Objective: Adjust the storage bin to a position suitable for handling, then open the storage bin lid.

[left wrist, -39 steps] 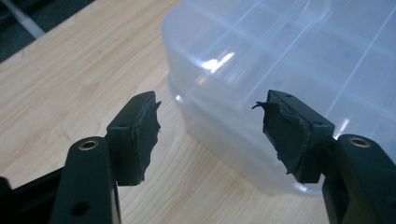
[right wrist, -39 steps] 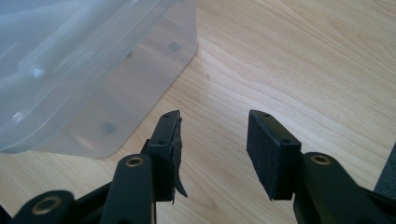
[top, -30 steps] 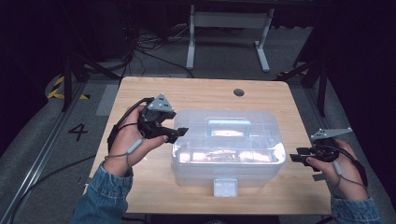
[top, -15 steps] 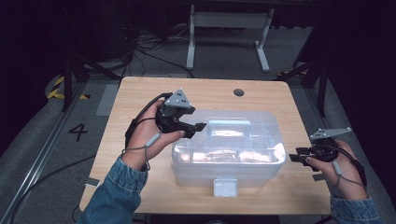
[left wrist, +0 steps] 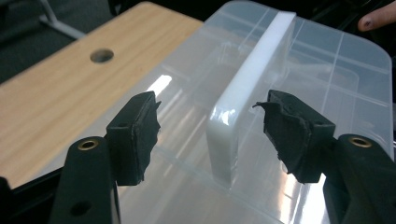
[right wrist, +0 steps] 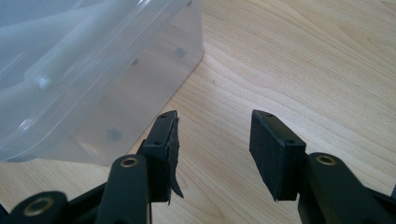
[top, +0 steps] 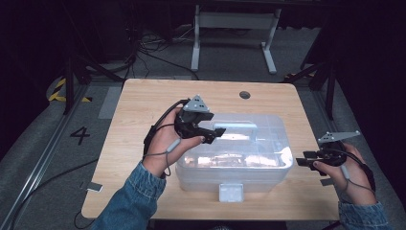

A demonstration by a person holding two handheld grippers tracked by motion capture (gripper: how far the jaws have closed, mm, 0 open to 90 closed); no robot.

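Clear plastic box (top: 239, 153) sits shut on the table (top: 143, 105). My left gripper (left wrist: 210, 126) straddles its white handle (left wrist: 252, 79), jaws wide, nothing gripped yet; my right gripper (right wrist: 212, 140) waits wide open beside the box

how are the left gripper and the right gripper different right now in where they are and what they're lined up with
The left gripper is up over the clear plastic box; the right gripper sits low beside the box's right end, over the wooden table. The left gripper's jaws straddle the white lid handle without touching it; the right gripper's jaws have only bare wood between them. Both are open.
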